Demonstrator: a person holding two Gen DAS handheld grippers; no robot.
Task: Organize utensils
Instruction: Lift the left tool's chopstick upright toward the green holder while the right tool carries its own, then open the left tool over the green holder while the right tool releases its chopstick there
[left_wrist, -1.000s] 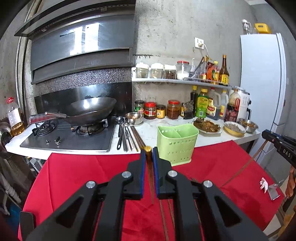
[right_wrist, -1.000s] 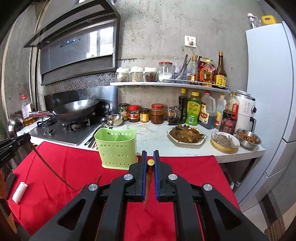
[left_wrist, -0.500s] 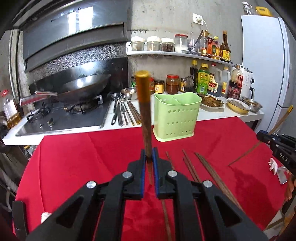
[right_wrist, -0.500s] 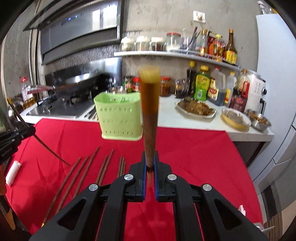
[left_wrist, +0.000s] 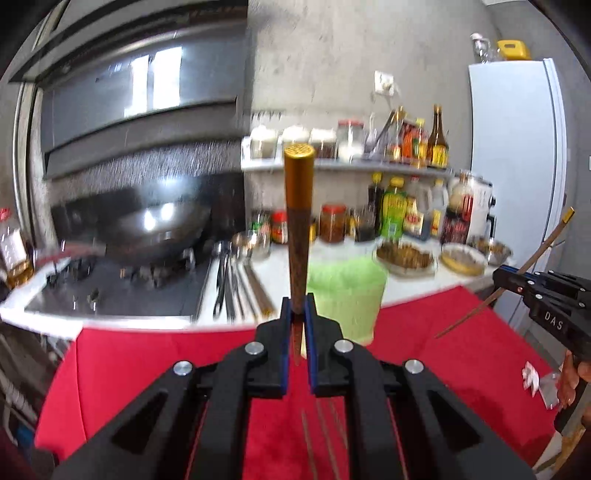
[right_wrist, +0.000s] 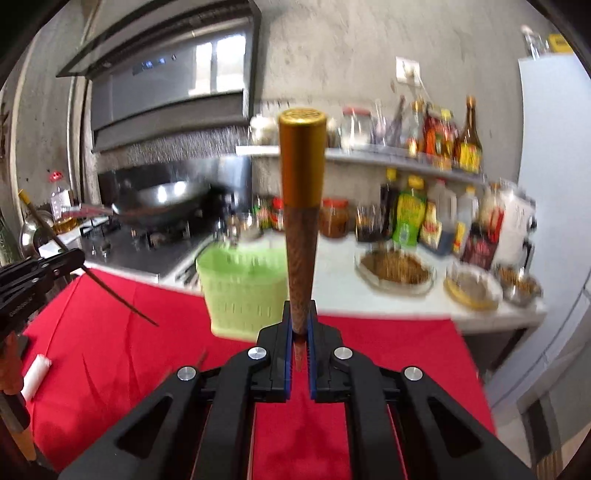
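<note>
My left gripper (left_wrist: 297, 306) is shut on a brown chopstick (left_wrist: 297, 236) with a gold cap, which stands upright toward the camera. My right gripper (right_wrist: 300, 314) is shut on a second gold-capped chopstick (right_wrist: 301, 221), also upright. The green utensil holder (left_wrist: 345, 291) stands at the far edge of the red cloth, just behind and right of the left gripper; in the right wrist view the holder (right_wrist: 242, 288) is ahead and to the left. Each view shows the other gripper at its edge with its chopstick slanting. Several more chopsticks (left_wrist: 325, 435) lie on the cloth below the left gripper.
Red cloth (right_wrist: 110, 354) covers the table. Behind it runs a white counter (left_wrist: 288, 266) with a stove, wok (left_wrist: 162, 225), loose utensils (left_wrist: 236, 284), jars, bottles and food dishes (right_wrist: 395, 266). A white fridge (left_wrist: 517, 166) stands right. A white roll (right_wrist: 35, 376) lies on the cloth.
Both grippers have lifted their chopsticks from lying low and pointing away to standing upright, and both moved closer to the green holder and counter. The views are now motion-blurred.
</note>
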